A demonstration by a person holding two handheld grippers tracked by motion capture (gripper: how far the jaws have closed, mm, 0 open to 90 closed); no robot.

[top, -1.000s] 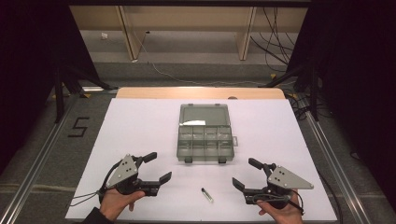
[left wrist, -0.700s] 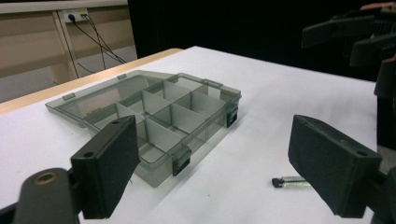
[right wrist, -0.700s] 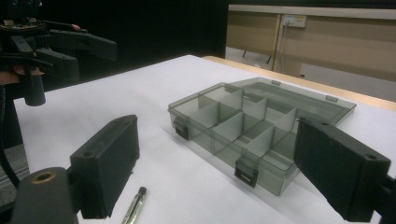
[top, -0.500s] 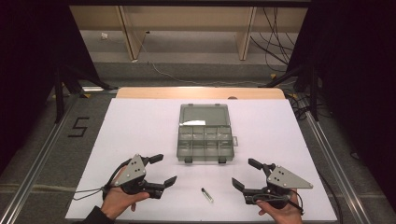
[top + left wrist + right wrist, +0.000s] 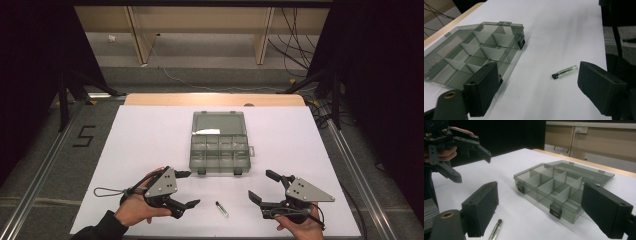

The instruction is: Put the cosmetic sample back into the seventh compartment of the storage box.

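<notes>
A small clear vial with a black cap (image 5: 221, 209) lies on the white table near the front edge, between my two grippers. My left gripper (image 5: 187, 189) is open just left of it; in the left gripper view the vial (image 5: 564, 72) lies ahead, closer to the right jaw, with nothing between the jaws of that gripper (image 5: 539, 82). My right gripper (image 5: 261, 185) is open too, right of the vial (image 5: 495, 230), and holds nothing. A grey see-through compartment box (image 5: 219, 145) stands open behind them, its lid laid back and its compartments empty.
The white table (image 5: 150, 135) has bare room on both sides of the box (image 5: 559, 187). A cable loop (image 5: 107, 191) trails left of my left hand. Beyond the table's far wooden edge (image 5: 215, 99) are floor, cables and dark stands.
My left gripper has shifted a little to the right and toward the front edge, closer to the vial. The right gripper, vial and box have not moved.
</notes>
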